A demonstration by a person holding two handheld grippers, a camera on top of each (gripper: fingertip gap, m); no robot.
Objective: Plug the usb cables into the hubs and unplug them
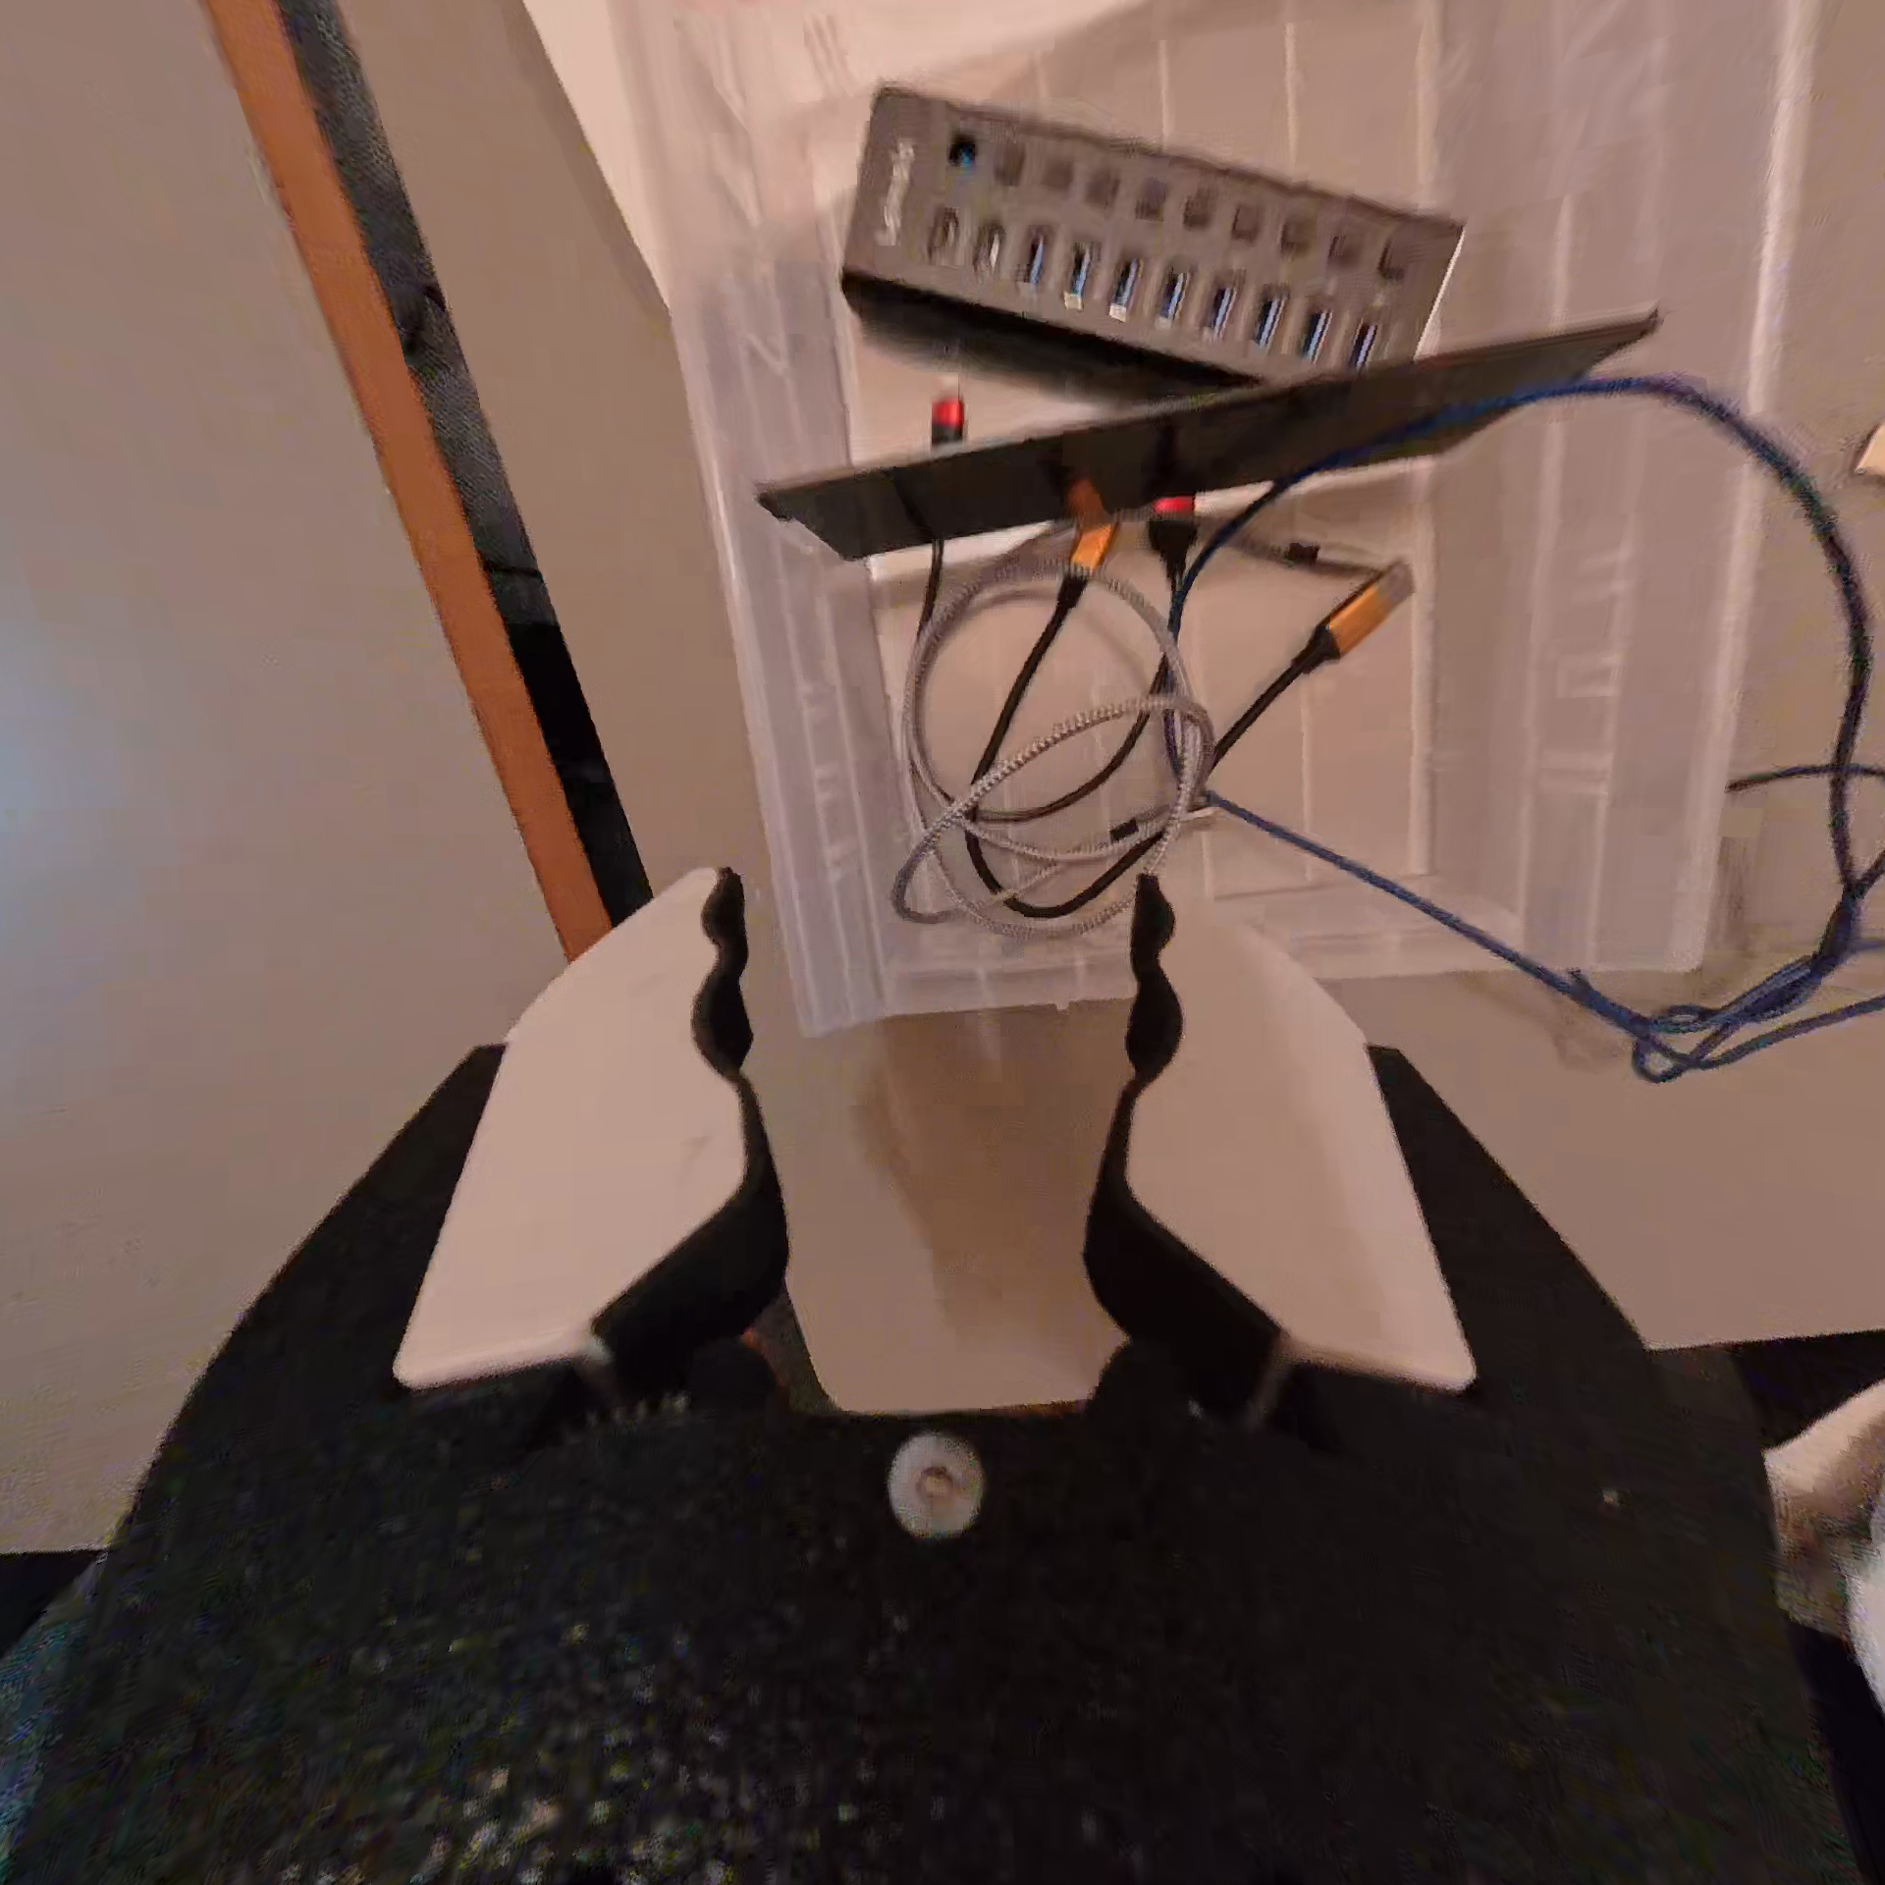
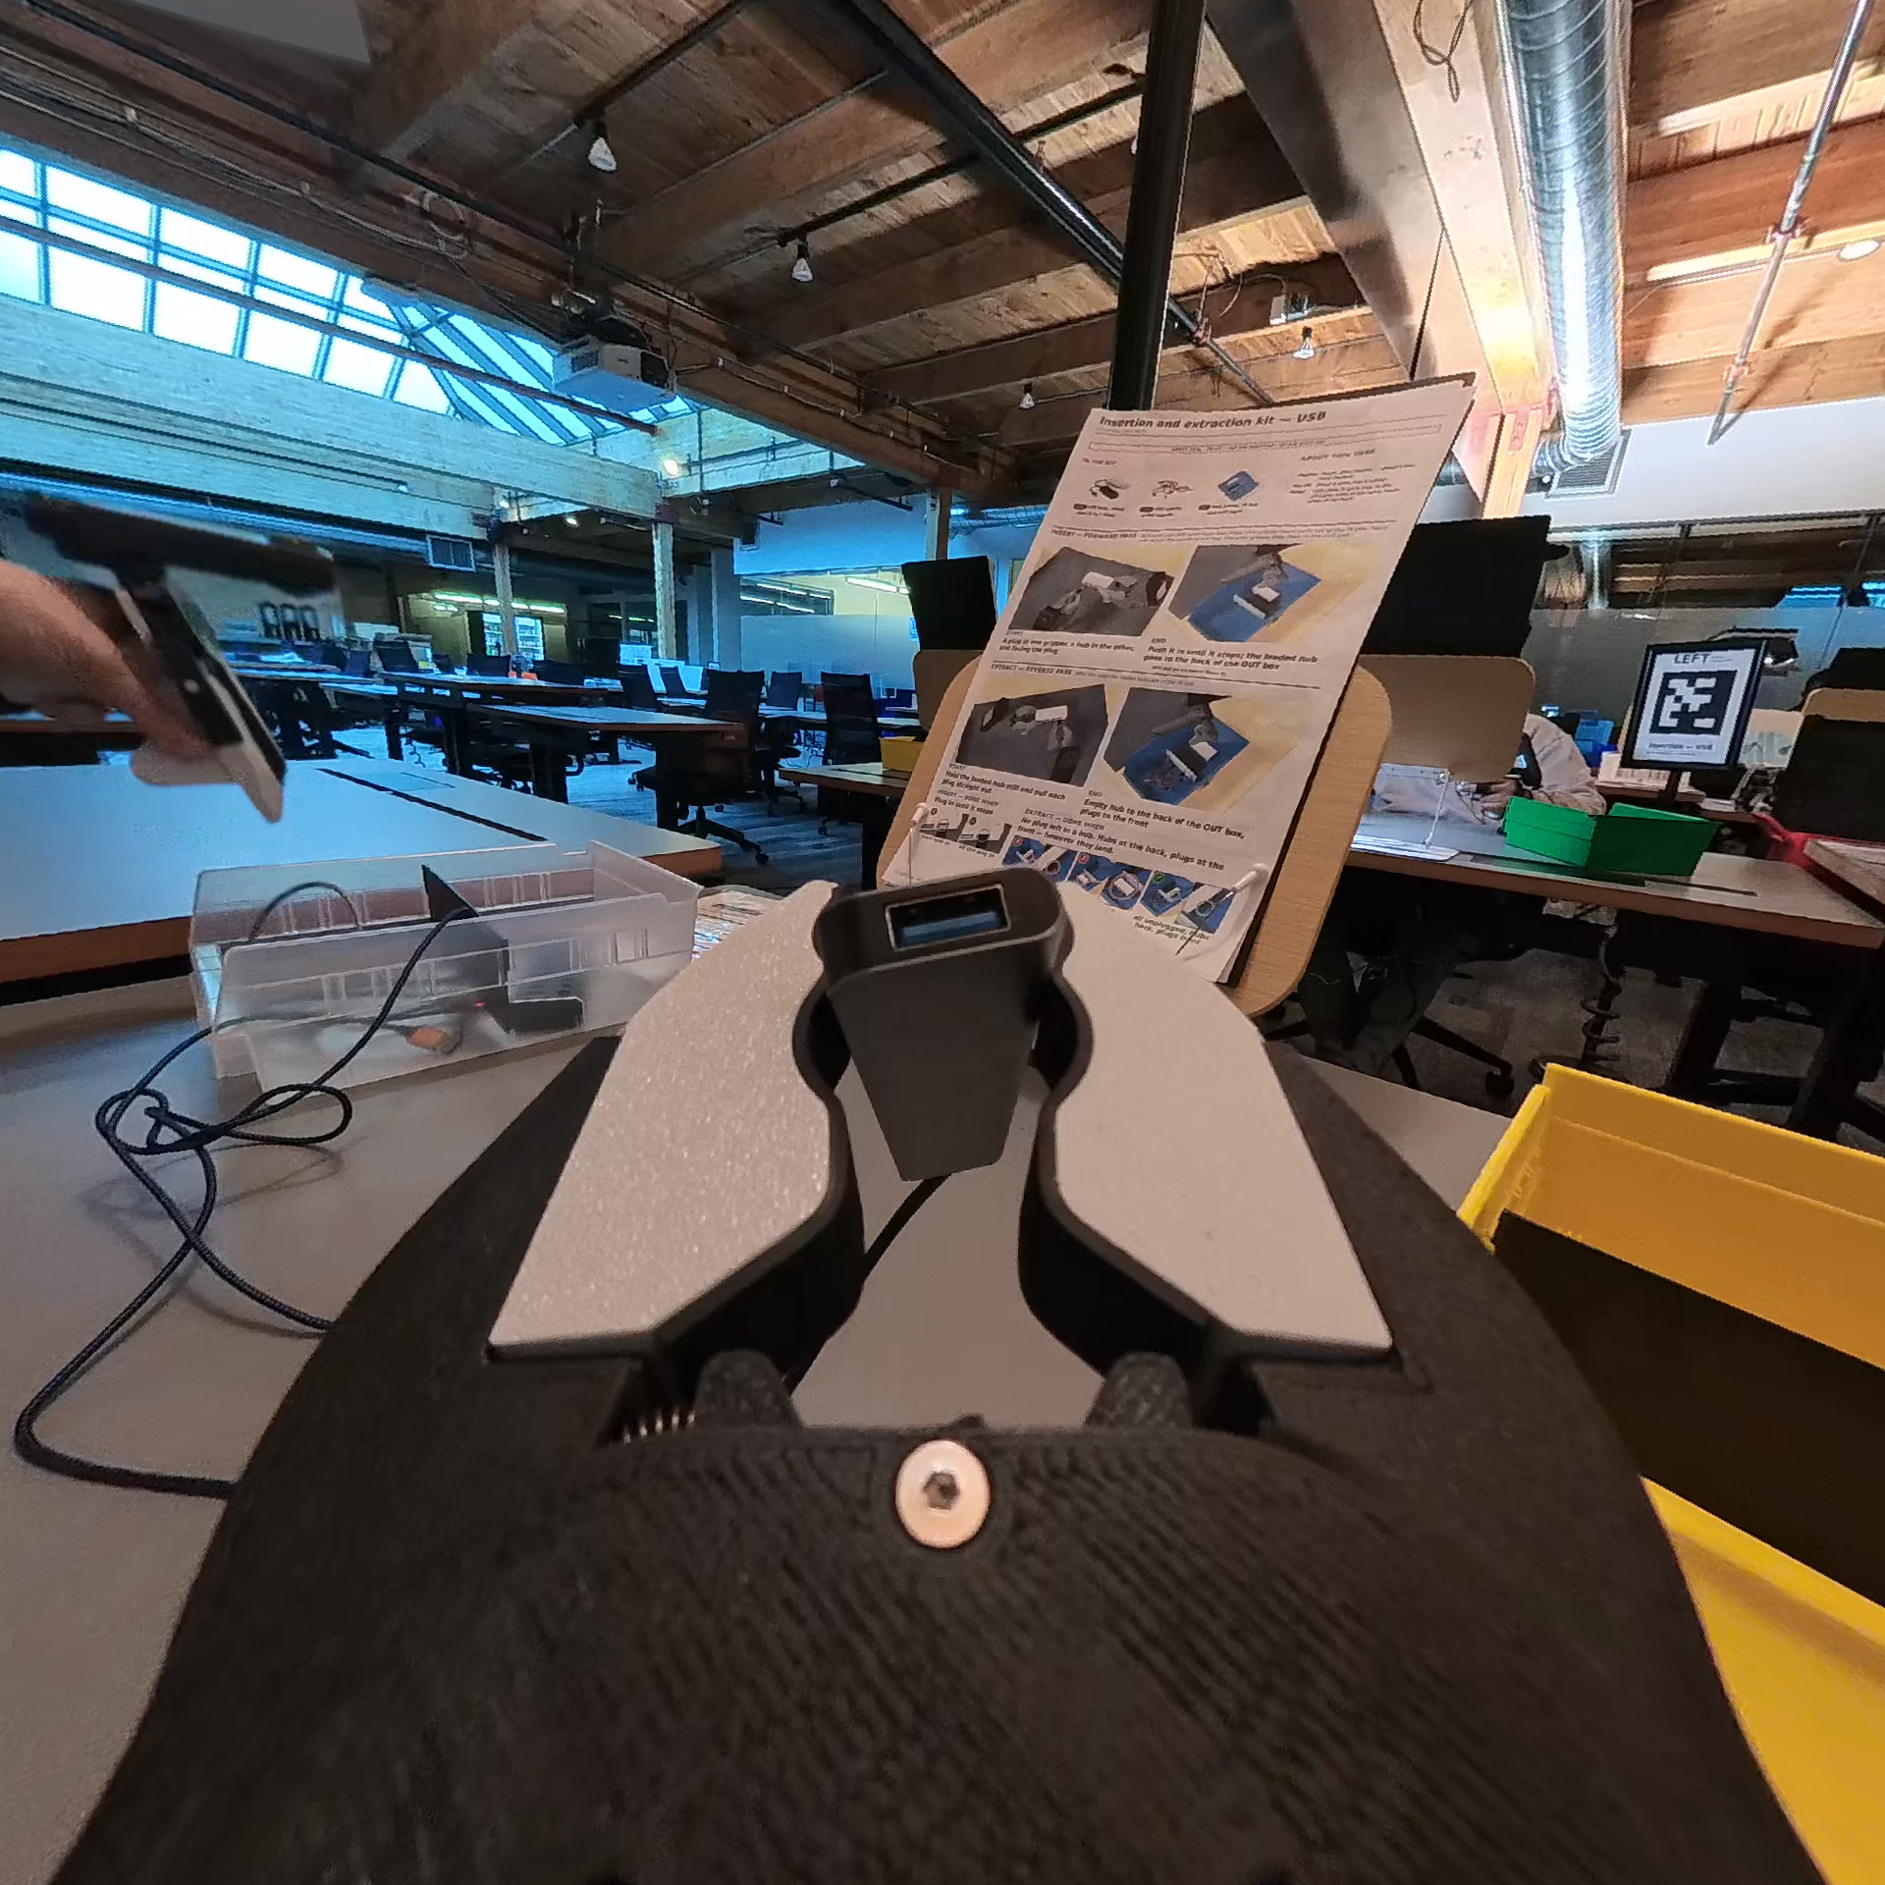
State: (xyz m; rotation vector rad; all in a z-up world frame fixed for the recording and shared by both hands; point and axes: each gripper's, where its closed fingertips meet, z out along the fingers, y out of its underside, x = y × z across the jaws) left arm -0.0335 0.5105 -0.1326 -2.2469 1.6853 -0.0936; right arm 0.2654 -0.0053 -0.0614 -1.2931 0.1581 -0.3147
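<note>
The right gripper is clamped on a small dark USB hub, its two grey fingers pressing the hub's flanks; the hub's blue port faces forward at 12 o'clock, and a thin dark lead runs from its narrow end back into the gripper's body.

The left gripper has its jaws spread wide apart, with nothing between them and nothing touching them. It hangs over the near edge of a clear plastic tray. In the right wrist view this same gripper shows at 9 o'clock, blurred, held in a person's hand above the tray.

The left wrist view is motion-smeared, so fine detail in the tray is soft. At 12 o'clock inside the tray lies a long grey multi-port hub. Below it a flat black panel leans across, hiding the cable ends under its edge. A grey braided cable is coiled at the tray's centre, and a loose orange-shelled plug lies at 2 o'clock from it. A blue braided cable loops out over the tray's side at 3 o'clock onto the table.

In the right wrist view a yellow bin sits at 4 o'clock, cut off by the frame; its contents cannot be seen. A printed instruction sheet stands on a wooden stand at 1 o'clock.
</note>
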